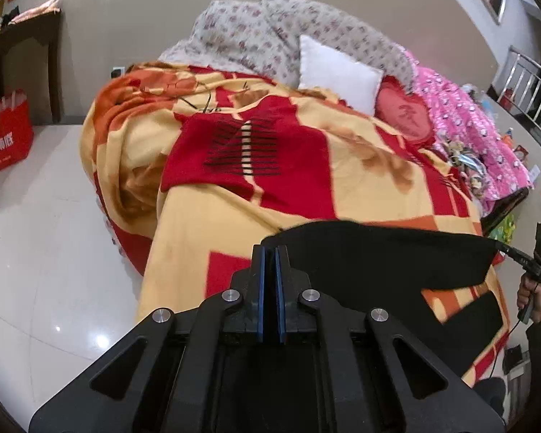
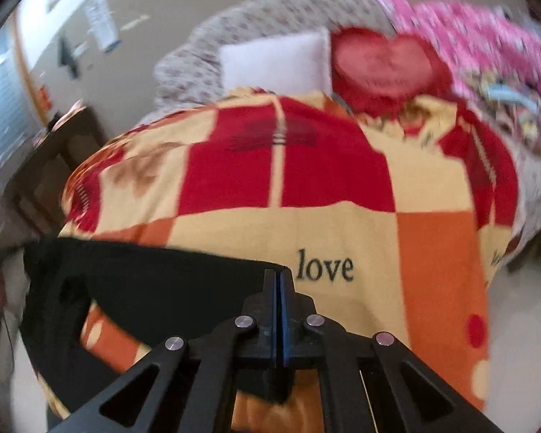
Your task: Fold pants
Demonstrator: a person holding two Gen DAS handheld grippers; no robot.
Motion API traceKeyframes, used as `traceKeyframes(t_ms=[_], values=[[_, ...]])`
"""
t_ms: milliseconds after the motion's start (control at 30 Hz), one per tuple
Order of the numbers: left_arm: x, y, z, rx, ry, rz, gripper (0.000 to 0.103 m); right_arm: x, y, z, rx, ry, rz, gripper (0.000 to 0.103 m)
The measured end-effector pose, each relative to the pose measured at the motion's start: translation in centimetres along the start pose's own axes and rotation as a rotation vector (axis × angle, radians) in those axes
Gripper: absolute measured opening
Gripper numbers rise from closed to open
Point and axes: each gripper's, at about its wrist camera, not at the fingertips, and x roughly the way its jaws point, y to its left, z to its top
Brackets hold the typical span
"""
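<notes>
Black pants (image 1: 378, 252) hang stretched between my two grippers over the near end of a bed with a red, yellow and orange blanket (image 1: 306, 187). My left gripper (image 1: 270, 252) is shut on the left end of the pants' top edge. My right gripper (image 2: 279, 274) is shut on the other end of the pants (image 2: 144, 278); it also shows at the far right of the left wrist view (image 1: 523, 256), held in a hand. The pant legs drop down below the held edge. The right wrist view is blurred.
A white pillow (image 1: 337, 72), a red heart cushion (image 1: 404, 115), a floral quilt (image 1: 270, 32) and a pink blanket (image 1: 465, 122) lie at the bed's far end. A red bag (image 1: 9, 130) and a dark table (image 1: 21, 50) stand on the tiled floor at left.
</notes>
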Motion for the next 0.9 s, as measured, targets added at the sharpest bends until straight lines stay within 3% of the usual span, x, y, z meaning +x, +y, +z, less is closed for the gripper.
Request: traceKeyframes(t_ms=[367, 533, 700, 767, 900], values=[[-6.1, -0.3, -7.6, -0.035, -0.046, -0.058, 0.004, -8.8, 4.5, -8.8, -0.154, -0.094, 0.018, 0.001], [-5.5, 1.5, -12.3, -0.078, 0.006, -0.027, 0.004, -8.7, 3.6, -13.4, -0.155, -0.042, -0.020, 0.001], [-5.6, 3.9, -15.6, -0.196, 0.017, -0.003, 0.004, -7.7, 1.7, -16.1, -0.089, -0.014, -0.047, 0.001], [-6.3, 4.8, -16.2, -0.274, 0.013, -0.037, 0.005, -7.9, 1.6, -16.5, -0.080, -0.024, -0.077, 0.001], [-7.9, 4.3, -16.5, -0.340, -0.026, -0.112, 0.042, -8.8, 2.3, -16.7, -0.081, -0.038, -0.105, 0.002]])
